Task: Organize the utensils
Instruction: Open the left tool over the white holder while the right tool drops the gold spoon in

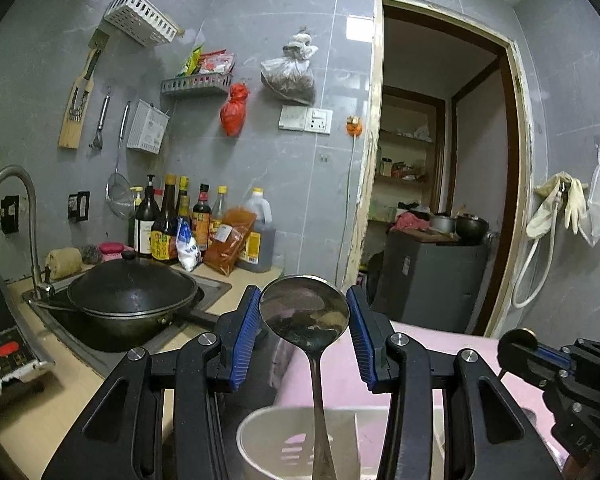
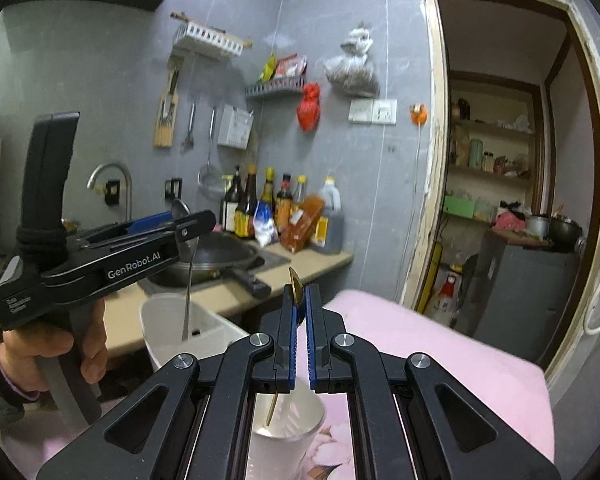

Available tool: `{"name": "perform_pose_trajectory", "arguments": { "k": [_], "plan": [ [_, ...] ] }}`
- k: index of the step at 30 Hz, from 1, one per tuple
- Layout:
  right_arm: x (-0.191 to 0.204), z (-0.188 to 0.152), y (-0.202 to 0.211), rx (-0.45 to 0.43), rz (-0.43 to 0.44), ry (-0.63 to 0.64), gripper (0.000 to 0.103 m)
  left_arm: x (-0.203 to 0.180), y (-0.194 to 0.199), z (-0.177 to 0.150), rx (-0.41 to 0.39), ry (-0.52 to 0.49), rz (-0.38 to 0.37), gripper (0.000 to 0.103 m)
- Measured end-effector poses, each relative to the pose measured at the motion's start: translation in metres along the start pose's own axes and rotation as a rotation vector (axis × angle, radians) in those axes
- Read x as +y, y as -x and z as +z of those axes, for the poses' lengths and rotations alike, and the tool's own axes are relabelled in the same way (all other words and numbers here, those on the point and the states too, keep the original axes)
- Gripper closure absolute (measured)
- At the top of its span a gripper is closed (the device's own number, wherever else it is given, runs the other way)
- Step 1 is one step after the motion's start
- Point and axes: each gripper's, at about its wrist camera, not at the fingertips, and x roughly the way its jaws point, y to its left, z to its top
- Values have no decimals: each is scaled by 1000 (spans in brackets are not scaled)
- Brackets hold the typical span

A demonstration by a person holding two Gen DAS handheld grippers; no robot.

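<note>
In the left wrist view a steel spoon (image 1: 304, 312) stands bowl up between the blue pads of my left gripper (image 1: 302, 322); the jaws are spread wide and do not touch it. Its handle reaches down into a white utensil holder (image 1: 260, 436) below. In the right wrist view the left gripper (image 2: 188, 220) hangs over that white holder (image 2: 160, 316) with the spoon handle (image 2: 188, 300) inside. My right gripper (image 2: 300, 312) is shut on a gold spoon (image 2: 295, 282), whose handle points down into a second white cup (image 2: 300, 420) on the pink cloth.
A black wok (image 1: 132, 296) sits in the sink beside a tap (image 1: 16, 188). Sauce bottles (image 1: 188, 220) line the counter by the grey wall. A pink-covered table (image 2: 440, 344) lies ahead; an open doorway (image 2: 512, 160) is on the right. An induction cooker (image 1: 4, 352) is at left.
</note>
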Motion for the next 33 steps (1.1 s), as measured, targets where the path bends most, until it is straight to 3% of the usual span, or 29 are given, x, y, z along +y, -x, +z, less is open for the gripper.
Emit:
{"name": "perform_pose_trajectory", "arguments": {
  "k": [10, 20, 25, 29, 32, 33],
  "plan": [
    [-5, -24, -17, 91, 43, -68, 101, 7, -8, -23, 98, 21, -5, 65],
    [-12, -21, -14, 88, 66, -123, 96, 10, -2, -18, 145, 79, -70, 64],
    [-17, -13, -6, 43, 73, -148, 83, 5, 5, -4, 135, 74, -84, 58],
    [-23, -5, 6, -5, 53, -169, 81, -1, 9, 4, 138, 75, -87, 52],
    [-31, 1, 19, -49, 15, -178, 64, -10, 16, 8, 124, 64, -77, 41],
    [-34, 2, 26, -71, -6, -180, 52, -14, 20, 10, 116, 57, -72, 38]
  ]
}}
